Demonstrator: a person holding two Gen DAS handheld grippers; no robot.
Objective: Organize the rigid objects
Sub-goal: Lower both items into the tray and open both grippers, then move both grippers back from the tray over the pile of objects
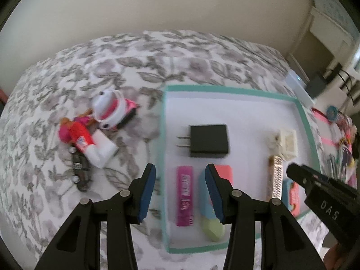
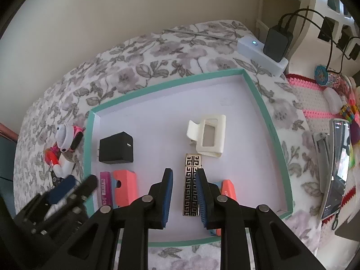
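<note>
A teal-rimmed white tray (image 1: 231, 89) (image 2: 166, 84) lies on the floral cloth. It holds a black charger (image 1: 208, 140) (image 2: 116, 148), a pink tube (image 1: 185, 195) (image 2: 105, 187), a coral eraser (image 2: 124, 186), a cream hair clip (image 1: 287, 143) (image 2: 208, 136) and a black-and-gold lighter (image 2: 191, 183). My left gripper (image 1: 180, 175) is open and empty above the tray's left edge. My right gripper (image 2: 184, 176) is open, its jaws either side of the lighter, not closed on it. Left of the tray lie a white-pink toy (image 1: 110, 110), a red-pink doll (image 1: 76, 135) and a dark beaded piece (image 1: 79, 171).
A white power strip (image 2: 262, 55) with a black adapter sits behind the tray. A phone (image 2: 336, 166) and small colourful items on a crocheted mat (image 2: 312, 94) lie to the right. A plain wall stands behind the table.
</note>
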